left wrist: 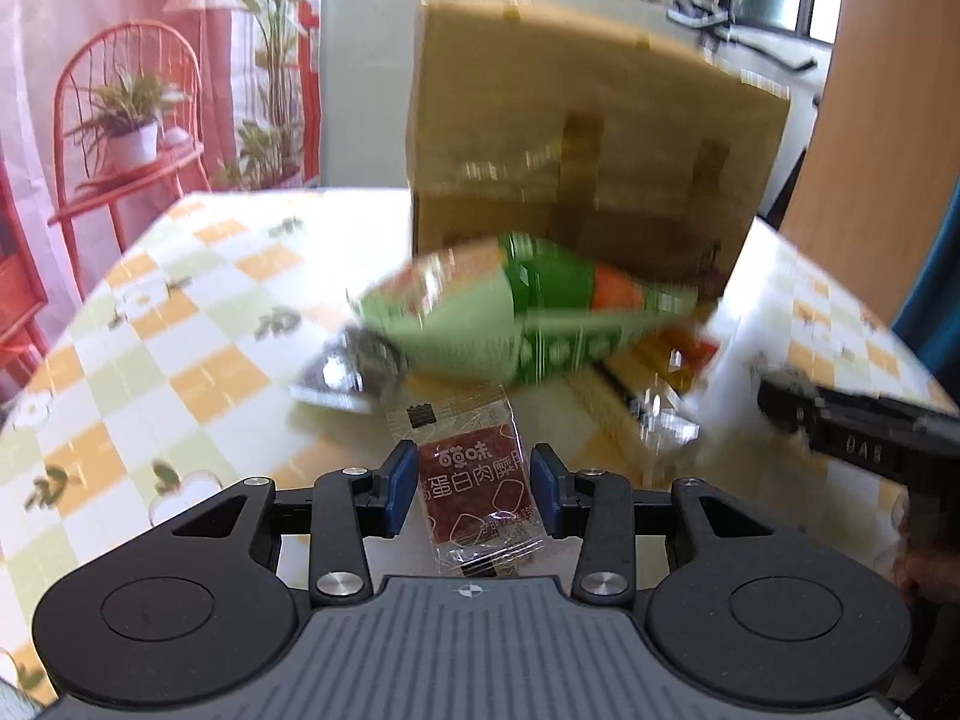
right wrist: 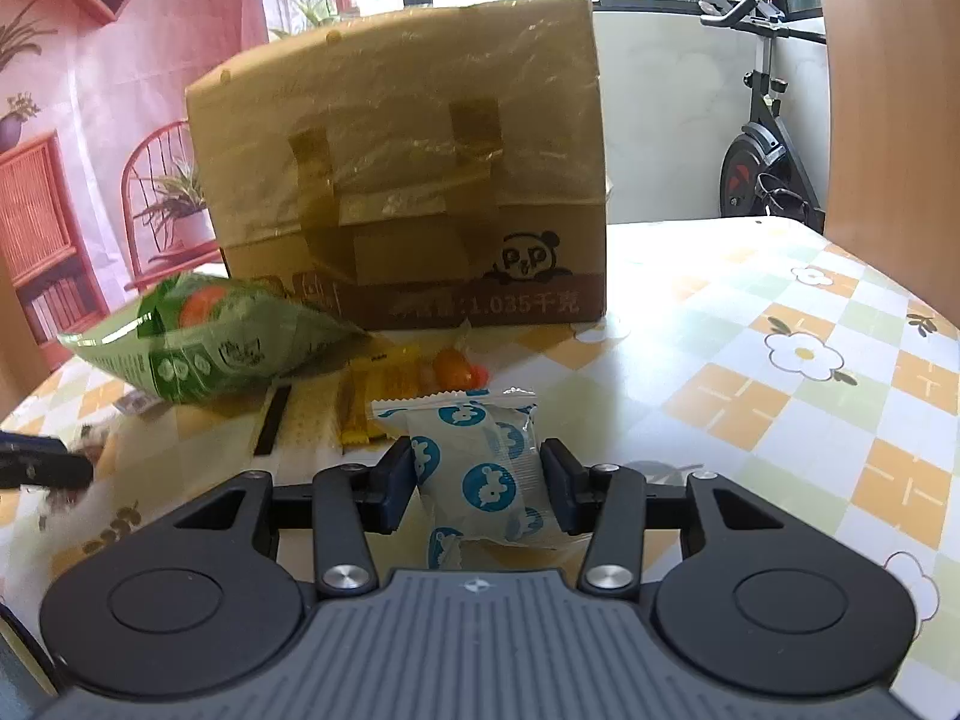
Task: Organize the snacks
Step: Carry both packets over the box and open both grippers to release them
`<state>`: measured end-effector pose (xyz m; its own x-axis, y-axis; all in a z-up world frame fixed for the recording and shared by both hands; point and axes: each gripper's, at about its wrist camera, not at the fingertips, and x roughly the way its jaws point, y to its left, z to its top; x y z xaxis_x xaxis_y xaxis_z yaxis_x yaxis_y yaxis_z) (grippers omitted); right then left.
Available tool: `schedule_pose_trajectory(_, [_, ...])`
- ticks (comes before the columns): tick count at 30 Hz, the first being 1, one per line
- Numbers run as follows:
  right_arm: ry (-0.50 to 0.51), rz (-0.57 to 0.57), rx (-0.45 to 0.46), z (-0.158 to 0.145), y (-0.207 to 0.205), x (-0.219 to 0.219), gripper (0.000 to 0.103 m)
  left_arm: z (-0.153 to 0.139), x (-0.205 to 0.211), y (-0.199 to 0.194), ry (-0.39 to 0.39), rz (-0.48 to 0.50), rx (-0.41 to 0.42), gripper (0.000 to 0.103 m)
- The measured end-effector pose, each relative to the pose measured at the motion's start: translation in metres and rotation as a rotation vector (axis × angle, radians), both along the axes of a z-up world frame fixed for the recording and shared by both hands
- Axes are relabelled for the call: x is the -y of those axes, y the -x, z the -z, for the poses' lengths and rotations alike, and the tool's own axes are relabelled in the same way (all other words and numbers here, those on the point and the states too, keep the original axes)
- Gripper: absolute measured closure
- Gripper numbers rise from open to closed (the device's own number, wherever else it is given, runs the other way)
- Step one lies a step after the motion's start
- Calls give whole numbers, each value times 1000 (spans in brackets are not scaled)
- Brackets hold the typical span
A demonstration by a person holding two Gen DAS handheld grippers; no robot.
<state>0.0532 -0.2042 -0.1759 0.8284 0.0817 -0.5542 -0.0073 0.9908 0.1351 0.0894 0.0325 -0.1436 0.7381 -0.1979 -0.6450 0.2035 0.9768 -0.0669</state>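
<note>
My left gripper (left wrist: 474,468) is shut on a clear packet with a brown meat snack (left wrist: 480,492), held upright between the blue pads. My right gripper (right wrist: 480,468) is shut on a white packet with blue round marks (right wrist: 480,468). A green snack bag (left wrist: 510,312) lies in front of a cardboard box (left wrist: 588,138); the bag (right wrist: 204,342) and the box (right wrist: 408,162) also show in the right wrist view. Small yellow and orange packets (right wrist: 396,390) lie between the bag and my right gripper.
The table has a checked cloth with flowers (right wrist: 804,354). A silver packet (left wrist: 354,372) lies left of the green bag. The other gripper shows at the right edge of the left wrist view (left wrist: 858,426). An exercise bike (right wrist: 762,138) stands beyond the table.
</note>
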Motion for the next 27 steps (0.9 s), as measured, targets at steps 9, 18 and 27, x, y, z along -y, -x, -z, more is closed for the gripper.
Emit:
schedule_pose_trajectory(9, [-38, -13, 126, -57, -12, 4, 56, -80, 4, -25, 31, 63, 206, 60])
schedule_pose_trajectory(18, [-1, -52, 322, -150, -75, 7, 56, -161, 37, -94, 102, 134, 352, 60])
schedule_pose_trajectory(27, [51, -22, 287, -173, -175, 13, 56, -157, 114, -200, 74, 163, 292, 60])
